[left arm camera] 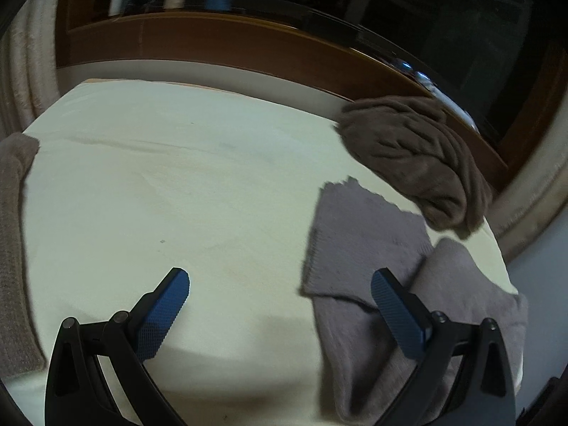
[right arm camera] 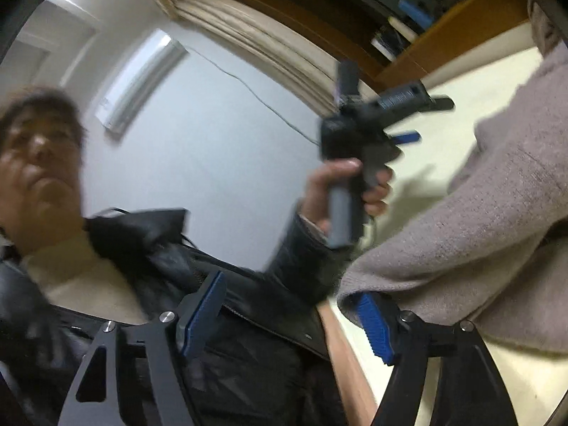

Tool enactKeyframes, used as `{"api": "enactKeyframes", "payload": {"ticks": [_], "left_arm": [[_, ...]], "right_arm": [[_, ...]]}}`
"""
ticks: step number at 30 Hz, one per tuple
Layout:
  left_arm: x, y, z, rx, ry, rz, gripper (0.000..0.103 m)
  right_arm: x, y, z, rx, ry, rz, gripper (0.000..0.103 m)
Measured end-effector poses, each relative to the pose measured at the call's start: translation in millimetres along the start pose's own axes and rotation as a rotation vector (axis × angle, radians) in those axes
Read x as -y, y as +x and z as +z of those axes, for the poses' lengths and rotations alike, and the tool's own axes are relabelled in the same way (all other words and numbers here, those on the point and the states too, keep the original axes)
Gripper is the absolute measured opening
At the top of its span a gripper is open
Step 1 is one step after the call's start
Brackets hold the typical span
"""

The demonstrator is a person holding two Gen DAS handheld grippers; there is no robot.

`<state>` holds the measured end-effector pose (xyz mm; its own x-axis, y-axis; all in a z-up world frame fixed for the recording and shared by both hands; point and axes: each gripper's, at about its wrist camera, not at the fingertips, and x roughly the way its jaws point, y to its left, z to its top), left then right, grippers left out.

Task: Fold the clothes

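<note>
In the left wrist view my left gripper (left arm camera: 280,277) is open over the cream table cover (left arm camera: 177,177), with nothing between its blue pads. A grey knit garment (left arm camera: 369,245) lies partly folded at the right, under and beyond the right finger. In the right wrist view my right gripper (right arm camera: 291,287) is open, and the grey knit garment (right arm camera: 479,195) drapes over the outer side and tip of its right finger (right arm camera: 372,323). Nothing sits between its pads. A hand (right arm camera: 340,184) holds the left gripper (right arm camera: 429,119) above the table.
A crumpled brown garment (left arm camera: 408,152) lies at the back right of the table, by the wooden frame (left arm camera: 213,39). More knit fabric (left arm camera: 14,248) hangs at the left edge. A person in a black jacket (right arm camera: 177,266) stands close in front of the right gripper.
</note>
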<state>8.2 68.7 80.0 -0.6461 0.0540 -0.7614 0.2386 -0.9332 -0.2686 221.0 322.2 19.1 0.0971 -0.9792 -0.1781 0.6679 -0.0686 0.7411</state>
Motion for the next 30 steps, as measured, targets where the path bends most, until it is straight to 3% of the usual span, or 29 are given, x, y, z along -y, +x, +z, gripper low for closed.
{"api": "enactKeyframes", "payload": {"ticks": [2, 6, 10, 13, 20, 25, 30], "left_arm": [[7, 3, 2, -0.021, 0.004, -0.006, 0.103], [-1, 7, -8, -0.107, 0.001, -0.079, 0.103], [-28, 10, -18, -0.202, 0.061, -0.206, 0.103], [-8, 23, -27, -0.208, 0.09, -0.211, 0.103], [16, 38, -38, -0.237, 0.149, -0.198, 0.103], [28, 38, -35, -0.212, 0.21, -0.144, 0.103], [42, 39, -36, -0.171, 0.299, -0.083, 0.103]], "right_arm": [[4, -5, 2, 0.027, 0.005, -0.05, 0.074], [7, -38, 10, 0.163, 0.03, -0.147, 0.077], [13, -67, 9, 0.259, 0.046, -0.234, 0.08], [17, -87, 7, 0.337, 0.052, -0.294, 0.08], [27, -115, 26, 0.468, 0.085, -0.336, 0.08], [32, -127, 33, 0.483, 0.099, -0.382, 0.08], [35, -131, 31, 0.48, 0.091, -0.524, 0.08]]}}
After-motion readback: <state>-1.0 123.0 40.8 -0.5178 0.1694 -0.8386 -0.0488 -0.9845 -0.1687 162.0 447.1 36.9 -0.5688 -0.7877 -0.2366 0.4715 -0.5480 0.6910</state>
